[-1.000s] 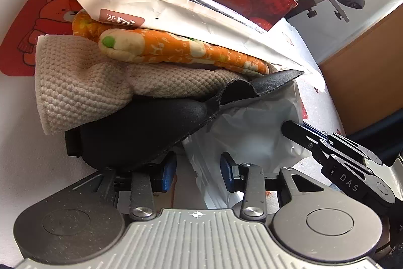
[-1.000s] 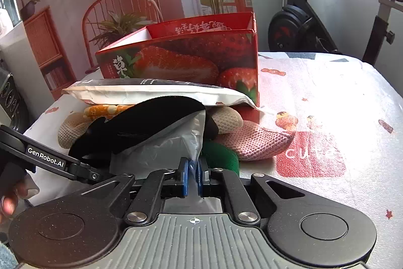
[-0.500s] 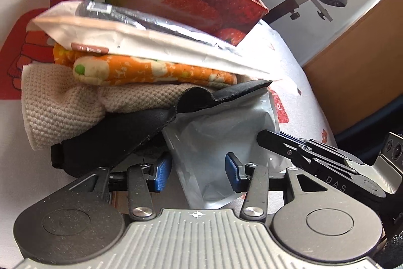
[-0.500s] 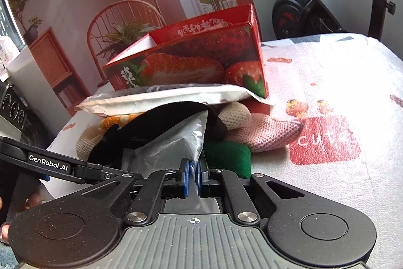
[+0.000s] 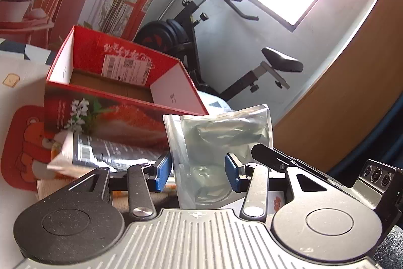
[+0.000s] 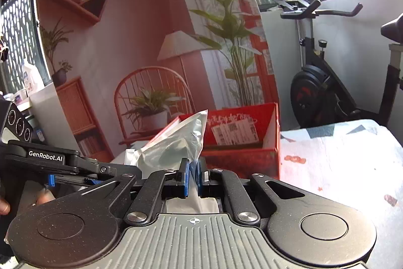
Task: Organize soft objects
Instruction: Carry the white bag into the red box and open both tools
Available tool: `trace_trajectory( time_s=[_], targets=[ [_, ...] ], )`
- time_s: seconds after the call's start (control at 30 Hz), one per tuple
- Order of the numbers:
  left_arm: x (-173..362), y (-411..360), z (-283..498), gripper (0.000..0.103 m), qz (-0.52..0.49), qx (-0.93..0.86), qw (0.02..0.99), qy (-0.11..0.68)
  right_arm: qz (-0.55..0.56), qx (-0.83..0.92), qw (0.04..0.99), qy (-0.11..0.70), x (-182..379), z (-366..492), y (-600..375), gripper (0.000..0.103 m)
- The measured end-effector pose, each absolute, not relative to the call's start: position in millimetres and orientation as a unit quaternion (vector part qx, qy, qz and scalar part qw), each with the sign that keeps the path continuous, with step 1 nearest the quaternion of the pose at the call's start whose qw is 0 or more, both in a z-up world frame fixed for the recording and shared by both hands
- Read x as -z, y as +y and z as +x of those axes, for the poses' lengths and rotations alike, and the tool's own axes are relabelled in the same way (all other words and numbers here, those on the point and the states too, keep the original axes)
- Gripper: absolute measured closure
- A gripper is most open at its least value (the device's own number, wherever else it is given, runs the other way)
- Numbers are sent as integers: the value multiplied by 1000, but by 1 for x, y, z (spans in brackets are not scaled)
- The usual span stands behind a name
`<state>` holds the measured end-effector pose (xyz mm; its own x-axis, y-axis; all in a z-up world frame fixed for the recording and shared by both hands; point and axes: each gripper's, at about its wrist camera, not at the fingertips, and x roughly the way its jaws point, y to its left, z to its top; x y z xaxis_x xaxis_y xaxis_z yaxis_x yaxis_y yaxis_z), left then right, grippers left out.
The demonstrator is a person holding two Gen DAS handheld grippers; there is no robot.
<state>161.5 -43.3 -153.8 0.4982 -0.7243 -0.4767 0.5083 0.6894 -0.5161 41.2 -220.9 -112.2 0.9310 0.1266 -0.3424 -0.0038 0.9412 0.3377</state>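
A clear plastic bag [image 5: 221, 140] with something greenish-grey folded inside hangs in the air, pinched by my right gripper [image 6: 192, 177], which is shut on its edge [image 6: 181, 145]. My left gripper [image 5: 199, 174] is open, its blue pads on either side of the bag without squeezing it. Behind stands the open red strawberry box [image 5: 121, 92], whose inside looks empty; it also shows in the right wrist view [image 6: 241, 143]. A flat white and black packet [image 5: 100, 150] lies on top of the pile of soft things in front of the box.
The table wears a white cloth with red bear prints [image 5: 25, 143]. An exercise bike [image 5: 226, 42] and a wooden panel [image 5: 340, 112] stand behind the table. The right gripper's body [image 5: 327, 175] shows at the lower right of the left wrist view.
Both grippers have risen well above the pile. The right gripper has lifted the plastic bag clear of the black and beige cloths. The box's inside has come into view.
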Motion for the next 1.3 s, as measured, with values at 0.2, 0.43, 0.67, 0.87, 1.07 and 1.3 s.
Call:
trace_trajectory(
  time_s=[0.2,0.43,0.67,0.87,1.07,1.3],
  targets=[
    [131,-35,207,55,-164,335,871,321,150,-50,971,180,86,106,-233,97],
    [116,-34,265,55,-131,283,904,293,146,-58,969,193,87,197,-228,97],
    [120,-32,309,55,-147,260,902,312,137,-34,965,222,115,257,-227,97],
    [148,-40,329,55,-138,260,891,346,145,-15,951,273,151,286,-235,96],
    [168,-48,334,55,-126,259,883,371,150,3,933,326,182,297,-241,93],
    [172,-46,334,55,-98,238,890,377,135,32,925,354,194,298,-239,82]
  ],
)
